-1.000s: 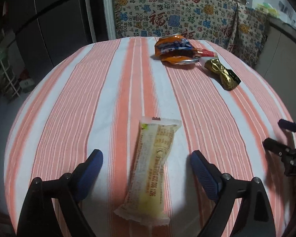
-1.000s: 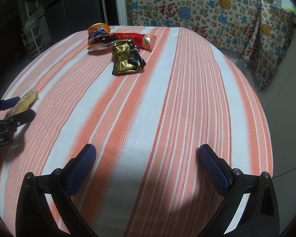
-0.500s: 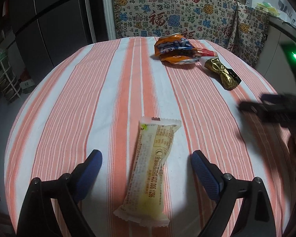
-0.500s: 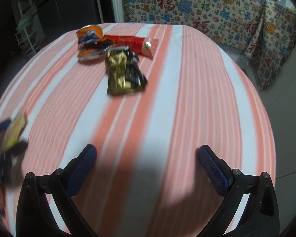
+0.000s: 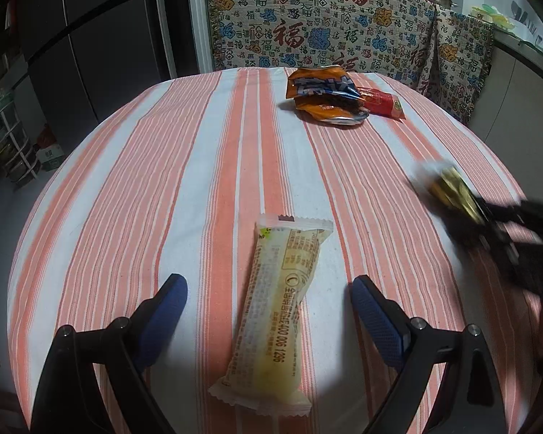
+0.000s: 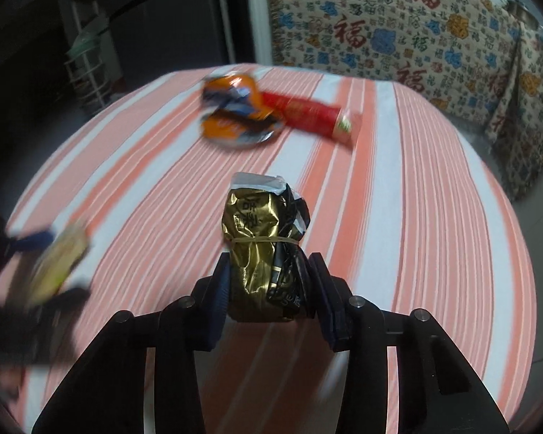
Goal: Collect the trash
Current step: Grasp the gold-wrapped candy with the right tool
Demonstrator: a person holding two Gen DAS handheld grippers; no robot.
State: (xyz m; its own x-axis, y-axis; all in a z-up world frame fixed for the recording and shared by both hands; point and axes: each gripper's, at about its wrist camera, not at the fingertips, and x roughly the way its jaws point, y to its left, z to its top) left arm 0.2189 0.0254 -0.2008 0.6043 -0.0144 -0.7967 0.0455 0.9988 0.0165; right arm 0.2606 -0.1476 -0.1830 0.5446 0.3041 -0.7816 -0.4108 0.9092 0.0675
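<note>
Right wrist view: the right gripper (image 6: 269, 285) is clamped on a gold wrapper (image 6: 262, 249) near the striped tabletop's (image 6: 434, 217) middle; squeeze firmly, the crinkled foil may slip. The left gripper (image 5: 269, 311) sits wide open around a pale yellow packet (image 5: 277, 311) near the tabletop's front edge, touching nothing.

Orange-white striped cloth (image 5: 199, 166), gold-black wrapper (image 6: 264, 249), pale yellow pkt (image 5: 278, 311) – orange-blue bag (image 5: 322, 97), red tube (image 6: 307, 115)
</note>
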